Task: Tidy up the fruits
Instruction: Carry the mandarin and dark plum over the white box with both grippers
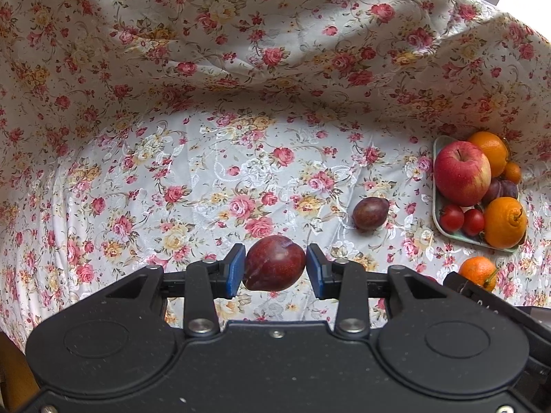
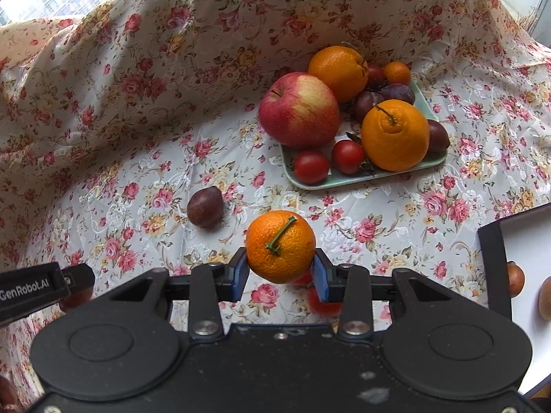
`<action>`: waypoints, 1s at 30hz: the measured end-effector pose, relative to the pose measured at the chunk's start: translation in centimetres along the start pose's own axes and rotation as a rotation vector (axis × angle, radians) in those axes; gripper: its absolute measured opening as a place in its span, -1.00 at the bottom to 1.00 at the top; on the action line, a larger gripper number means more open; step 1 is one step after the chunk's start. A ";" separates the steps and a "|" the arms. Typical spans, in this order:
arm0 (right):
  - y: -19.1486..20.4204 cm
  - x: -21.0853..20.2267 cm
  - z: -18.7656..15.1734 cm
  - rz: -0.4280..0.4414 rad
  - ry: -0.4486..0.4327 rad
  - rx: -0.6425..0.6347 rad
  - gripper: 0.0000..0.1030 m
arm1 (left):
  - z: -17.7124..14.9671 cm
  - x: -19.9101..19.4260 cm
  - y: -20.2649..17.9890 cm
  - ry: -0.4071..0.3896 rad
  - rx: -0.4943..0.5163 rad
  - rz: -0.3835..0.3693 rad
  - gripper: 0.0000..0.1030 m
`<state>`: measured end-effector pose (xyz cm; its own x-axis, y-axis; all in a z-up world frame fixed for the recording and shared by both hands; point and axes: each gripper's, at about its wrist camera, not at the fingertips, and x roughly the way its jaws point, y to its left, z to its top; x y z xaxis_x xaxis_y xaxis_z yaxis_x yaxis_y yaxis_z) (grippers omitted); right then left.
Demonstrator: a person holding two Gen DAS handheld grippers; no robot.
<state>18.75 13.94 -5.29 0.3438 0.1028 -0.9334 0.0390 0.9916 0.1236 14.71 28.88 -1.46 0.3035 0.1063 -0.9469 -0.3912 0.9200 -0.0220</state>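
Note:
My left gripper (image 1: 274,265) is shut on a dark red plum (image 1: 274,262), held above the floral cloth. A small mandarin (image 2: 280,246) with a green stem sits between the blue pads of my right gripper (image 2: 280,268), which is shut on it, lifted off the cloth. The same mandarin (image 1: 478,273) shows at the lower right of the left wrist view. A pale green plate (image 2: 347,180) carries an apple (image 2: 299,109), two big oranges, a small mandarin, plums and two tomatoes. One loose plum (image 2: 205,207) lies on the cloth left of the plate; it appears again as a plum (image 1: 370,212) in the left wrist view.
The floral cloth (image 1: 193,172) covers the surface and rises in folds behind. A black-edged white board (image 2: 516,258) lies at the right, with brown fruit on it. A red fruit (image 2: 323,304) lies on the cloth under my right gripper. The plate (image 1: 439,206) sits far right.

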 end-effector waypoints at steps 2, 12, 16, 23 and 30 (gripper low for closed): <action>-1.5 -0.2 0.4 -0.017 -0.008 0.038 -0.22 | -0.3 -0.2 -0.9 -0.003 0.022 -0.003 -0.09; -9.5 -1.3 1.7 -0.138 -0.054 0.227 -0.22 | -1.8 -0.9 -6.3 -0.009 0.140 -0.047 -0.09; -12.5 -1.9 1.9 -0.182 -0.063 0.292 -0.22 | -2.4 -1.3 -8.8 -0.012 0.185 -0.065 -0.09; -17.8 -2.8 1.8 -0.242 -0.066 0.375 -0.22 | -4.1 -2.0 -13.6 -0.007 0.268 -0.111 -0.09; -23.4 -3.7 1.3 -0.289 -0.061 0.467 -0.22 | -6.5 -2.1 -18.9 0.000 0.376 -0.125 -0.09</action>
<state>17.79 -9.74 -4.33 0.3103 -0.1866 -0.9321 0.5469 0.8371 0.0145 15.79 8.81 -1.11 0.3286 -0.0153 -0.9443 -0.0062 0.9998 -0.0183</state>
